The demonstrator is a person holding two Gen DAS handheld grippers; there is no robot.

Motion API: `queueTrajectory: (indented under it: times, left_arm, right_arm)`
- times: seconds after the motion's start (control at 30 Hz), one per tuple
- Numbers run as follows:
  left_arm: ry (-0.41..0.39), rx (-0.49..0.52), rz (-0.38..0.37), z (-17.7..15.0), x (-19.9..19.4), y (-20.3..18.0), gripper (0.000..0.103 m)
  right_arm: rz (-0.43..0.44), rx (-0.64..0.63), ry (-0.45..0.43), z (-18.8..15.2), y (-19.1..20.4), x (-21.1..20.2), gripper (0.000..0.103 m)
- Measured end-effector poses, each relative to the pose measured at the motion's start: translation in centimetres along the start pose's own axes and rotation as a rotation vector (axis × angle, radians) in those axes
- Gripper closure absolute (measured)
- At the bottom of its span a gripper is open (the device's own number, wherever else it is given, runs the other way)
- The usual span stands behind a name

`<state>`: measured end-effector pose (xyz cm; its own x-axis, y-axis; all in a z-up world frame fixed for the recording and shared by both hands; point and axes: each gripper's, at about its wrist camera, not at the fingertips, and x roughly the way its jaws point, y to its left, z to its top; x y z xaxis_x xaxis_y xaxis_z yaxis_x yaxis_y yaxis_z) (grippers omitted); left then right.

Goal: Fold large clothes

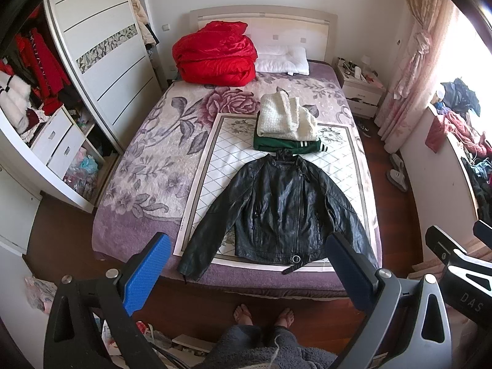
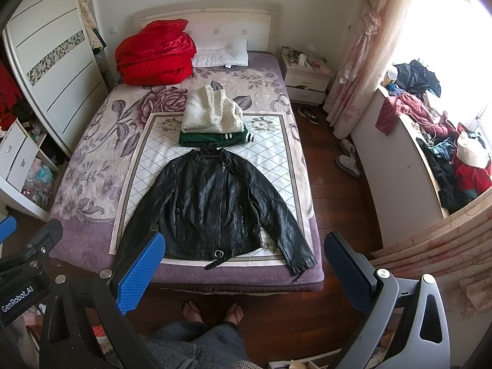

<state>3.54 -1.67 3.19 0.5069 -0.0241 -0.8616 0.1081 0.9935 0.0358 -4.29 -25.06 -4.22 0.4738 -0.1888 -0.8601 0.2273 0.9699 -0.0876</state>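
A black leather jacket point(image 1: 281, 209) point(image 2: 215, 203) lies flat and face up on a white patterned mat point(image 1: 221, 166) point(image 2: 147, 160) on the bed, sleeves spread toward the near corners. Behind its collar sits a folded white fleecy garment point(image 1: 287, 117) point(image 2: 212, 112) stacked on a folded green one point(image 1: 286, 146) point(image 2: 212, 140). My left gripper point(image 1: 249, 276) hangs open above the floor in front of the bed's near edge, holding nothing. My right gripper point(image 2: 243, 275) is open too, at the same height, empty. Both are well short of the jacket's hem.
A red quilt point(image 1: 215, 53) and white pillow point(image 1: 283, 58) lie at the headboard. An open wardrobe point(image 1: 46, 107) stands left, a nightstand point(image 2: 306, 75) and a cluttered ledge point(image 2: 436, 141) right. Slippers point(image 2: 347, 160) lie on the wood floor. A person's bare feet point(image 2: 212, 312) stand before the bed.
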Motion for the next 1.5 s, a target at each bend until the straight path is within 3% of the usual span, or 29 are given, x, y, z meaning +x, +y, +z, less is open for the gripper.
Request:
queueTrajectory:
  times: [0.57,0.77,0.87,1.0,1.03,1.1,1.23,1.37,1.5]
  left_arm:
    - [-0.009,0.001,-0.001,-0.5,0.0,0.1,0.0]
    - [-0.13,0.046,0.129,3.0,4.6,-0.7,0.0]
    - [-0.132,0.07,0.15,3.6,9.1,-1.6,0.0]
    - [-0.079,0.11,0.172,3.1,17.2,-2.6,0.0]
    - [-0.059,0.116,0.172,2.8,19.0,-3.1,0.0]
    - [-0.001,0.125,0.178,2.4,23.0,-4.5,0.0]
    - [0.092,0.15,0.207,0.4,30.9,-7.3,0.0]
    - [0.198,0.163,0.235,-2.1,38.1,-9.2,0.0]
    - [0.301,0.173,0.252,-4.9,44.9,-11.1,0.0]
  right_arm:
    - [0.001,0.008,-0.001,0.3,0.2,0.4,0.0]
    - [0.007,0.088,-0.002,1.5,0.0,3.0,0.0]
    - [-0.019,0.179,0.019,1.6,-1.8,8.8,0.0]
    - [-0.039,0.338,0.107,0.0,-5.9,18.0,0.001]
    - [-0.047,0.381,0.141,-0.8,-7.2,20.6,0.002]
    - [-0.03,0.477,0.22,-2.7,-10.2,26.2,0.016]
    - [0.073,0.757,0.369,-9.1,-16.3,38.4,0.017]
    - [0.228,1.052,0.49,-17.9,-20.9,50.8,0.017]
    - [0.306,1.296,0.536,-24.9,-22.6,59.5,0.017]
